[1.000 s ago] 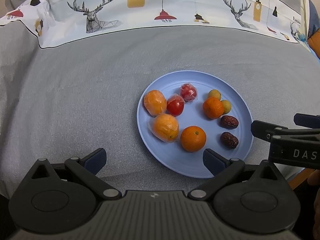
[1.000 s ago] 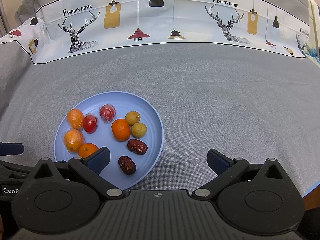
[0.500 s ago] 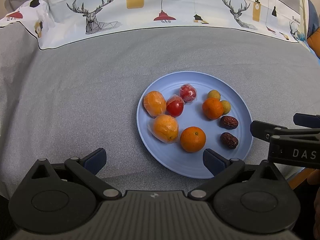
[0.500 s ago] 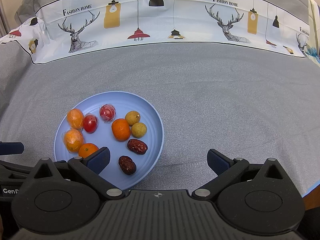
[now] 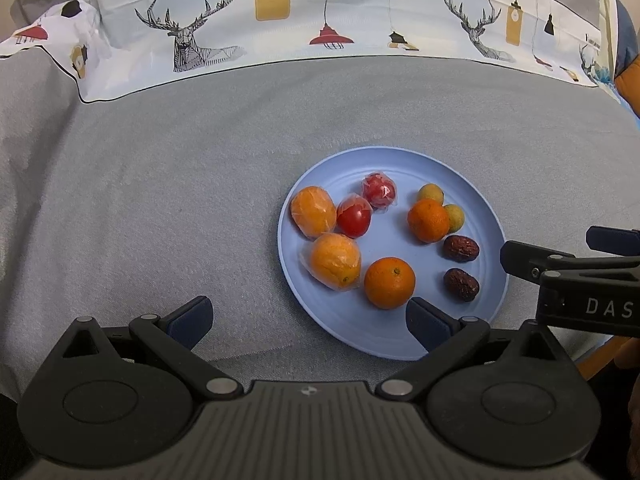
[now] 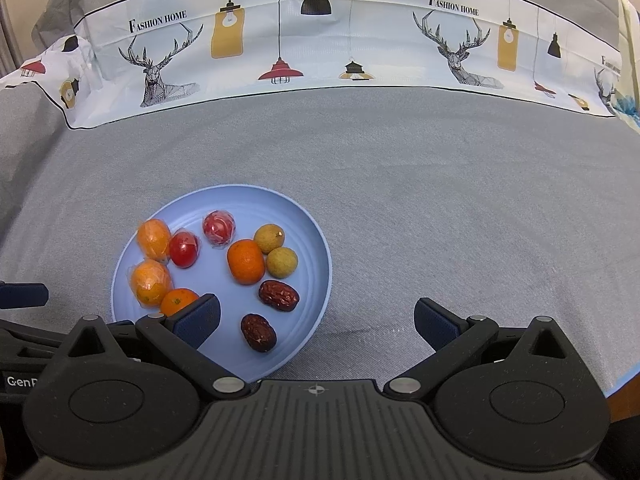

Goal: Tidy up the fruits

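A light blue plate (image 5: 486, 216) (image 6: 316, 248) on grey cloth holds all the fruit. On it lie two wrapped oranges (image 5: 313, 211) (image 6: 154, 239), two bare oranges (image 5: 389, 282) (image 6: 245, 261), two wrapped tomatoes (image 5: 353, 220) (image 6: 183, 249), two yellow-green fruits (image 5: 431, 193) (image 6: 282, 262) and two dark red dates (image 5: 461, 247) (image 6: 278, 295). My left gripper (image 5: 308, 318) stands open near the plate's front left edge, holding nothing. My right gripper (image 6: 318, 320) is open and empty over the plate's front right edge; its side shows in the left wrist view (image 5: 560, 268).
Grey cloth (image 6: 440, 200) covers the table around the plate. A white printed cloth with deer and lamps (image 6: 320, 40) (image 5: 320, 20) runs along the back. The table's near right edge (image 6: 624, 380) shows at the lower right.
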Demonstrator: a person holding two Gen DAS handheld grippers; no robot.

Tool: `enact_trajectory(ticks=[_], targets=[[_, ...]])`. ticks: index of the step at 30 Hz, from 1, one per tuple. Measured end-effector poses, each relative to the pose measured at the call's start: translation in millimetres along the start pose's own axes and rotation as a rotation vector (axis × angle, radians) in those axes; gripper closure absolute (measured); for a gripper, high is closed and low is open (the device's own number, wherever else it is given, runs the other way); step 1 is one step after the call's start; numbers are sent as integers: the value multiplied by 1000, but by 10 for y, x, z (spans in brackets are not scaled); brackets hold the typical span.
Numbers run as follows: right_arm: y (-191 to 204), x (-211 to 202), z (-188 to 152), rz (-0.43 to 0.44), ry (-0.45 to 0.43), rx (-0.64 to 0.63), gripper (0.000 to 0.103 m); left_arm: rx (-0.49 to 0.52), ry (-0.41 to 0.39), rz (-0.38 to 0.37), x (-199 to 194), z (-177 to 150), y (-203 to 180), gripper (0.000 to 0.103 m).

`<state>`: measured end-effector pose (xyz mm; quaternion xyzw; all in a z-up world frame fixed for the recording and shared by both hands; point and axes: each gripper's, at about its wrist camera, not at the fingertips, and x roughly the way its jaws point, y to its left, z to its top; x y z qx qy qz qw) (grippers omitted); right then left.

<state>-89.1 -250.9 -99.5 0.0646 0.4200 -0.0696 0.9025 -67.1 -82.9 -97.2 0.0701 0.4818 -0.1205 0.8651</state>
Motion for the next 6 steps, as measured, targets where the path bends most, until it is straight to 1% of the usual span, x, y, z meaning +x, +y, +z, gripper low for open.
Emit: enact_trajectory(ticks=[6], targets=[[4, 23, 23, 13, -7, 12, 1, 6, -17, -10, 0, 30, 8, 0]])
